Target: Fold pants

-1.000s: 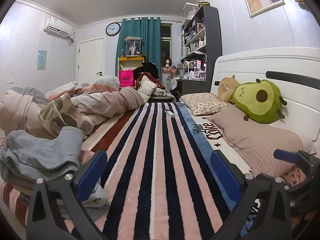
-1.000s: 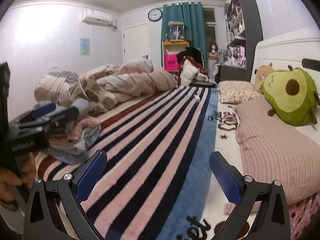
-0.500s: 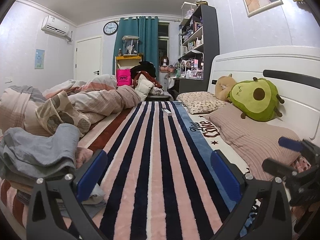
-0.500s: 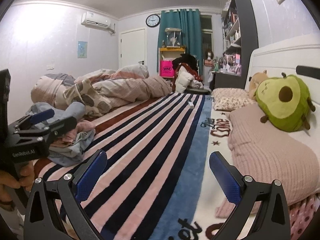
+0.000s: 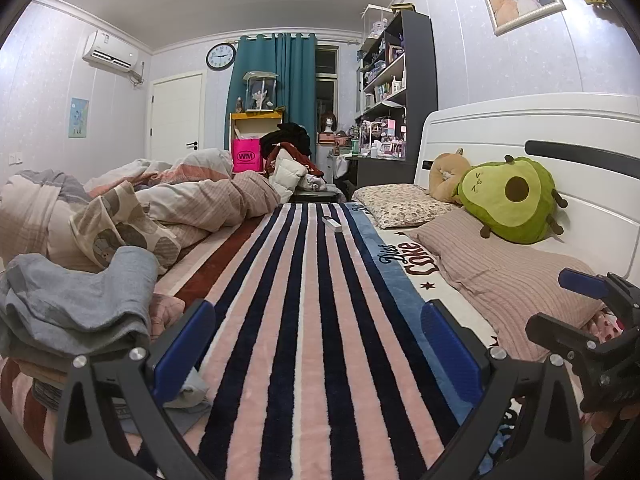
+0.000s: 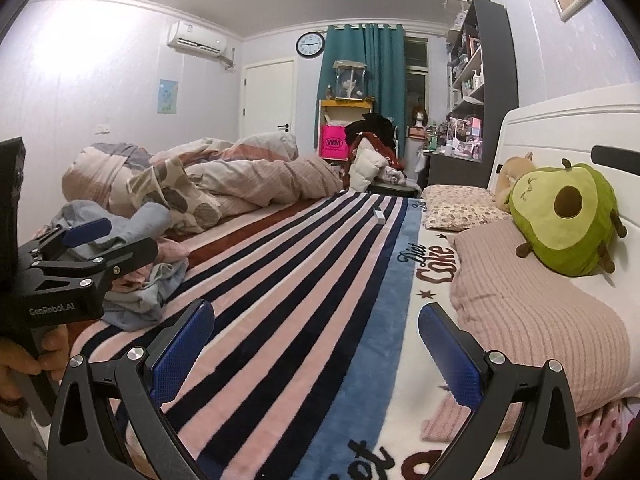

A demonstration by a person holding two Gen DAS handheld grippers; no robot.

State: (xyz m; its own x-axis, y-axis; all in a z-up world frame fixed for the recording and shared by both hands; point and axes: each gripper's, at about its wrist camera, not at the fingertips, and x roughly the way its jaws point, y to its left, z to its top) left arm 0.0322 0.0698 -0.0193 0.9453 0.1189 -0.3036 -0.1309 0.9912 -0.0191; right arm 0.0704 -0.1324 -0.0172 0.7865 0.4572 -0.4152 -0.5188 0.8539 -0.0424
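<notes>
Striped plush blanket (image 5: pixel 304 320), pink, navy and white, runs the length of the bed; blue band and "Diet Coke" lettering along its right edge.

Left gripper (image 5: pixel 316 348): blue-padded fingers spread wide, nothing between them, held low above the stripes. Seen from the right wrist view it sits at far left, a hand (image 6: pixel 20 356) around its handle.

Right gripper (image 6: pixel 316 344): fingers likewise spread wide and empty, over the blue band of the blanket. It shows at the right edge of the left wrist view, near the pillow.

Clothes pile (image 5: pixel 76 312): heaped on the left side of the bed, just beside the left gripper's left finger. Top item grey-blue, soft, loosely folded; pink and pale blue fabric under it. Which piece is the pants, cannot tell. Neither gripper touches the pile.

Rumpled duvet (image 5: pixel 168 204), pink-beige with spotted patches, lies bunched beyond the pile along the left side.

Small white box (image 5: pixel 332 224) rests on the stripes, far down the blanket, well apart from both grippers.

Right side: ribbed pink pillow (image 5: pixel 504 276) against the white headboard (image 5: pixel 520 128); avocado plush (image 5: pixel 512 200) leaning on top of it; floral pillow (image 5: pixel 400 204) and a tan plush (image 5: pixel 446 176) farther back.
</notes>
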